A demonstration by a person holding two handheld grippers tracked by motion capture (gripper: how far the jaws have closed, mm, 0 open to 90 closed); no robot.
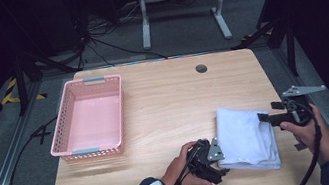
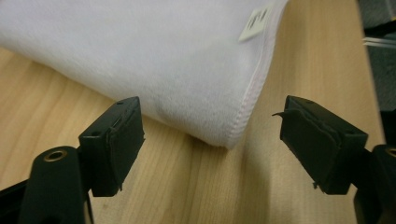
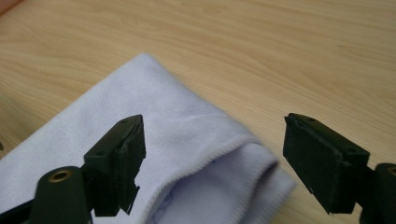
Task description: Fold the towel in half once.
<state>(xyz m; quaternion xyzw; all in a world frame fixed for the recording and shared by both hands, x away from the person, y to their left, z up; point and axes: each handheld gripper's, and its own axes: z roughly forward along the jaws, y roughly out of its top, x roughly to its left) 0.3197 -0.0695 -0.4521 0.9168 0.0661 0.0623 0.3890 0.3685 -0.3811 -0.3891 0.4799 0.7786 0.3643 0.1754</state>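
We are working on a folded white towel that is lying on the near right part of the wooden table, well apart from the pink basket at the far left. We are bringing both tools to it from opposite sides, probably so that we can take two corners together and lift it evenly.

The left gripper is sitting low at the near left corner of the towel. In the left gripper view its jaws are standing wide apart, holding nothing, and the stitched corner is lying just ahead of the gap between them. A small label is showing on the cloth farther away.

The right gripper is reaching the towel's right edge, also with its jaws apart and empty. In the right gripper view the folded layers are opening toward the gap, so closing here would probably catch all layers at once.
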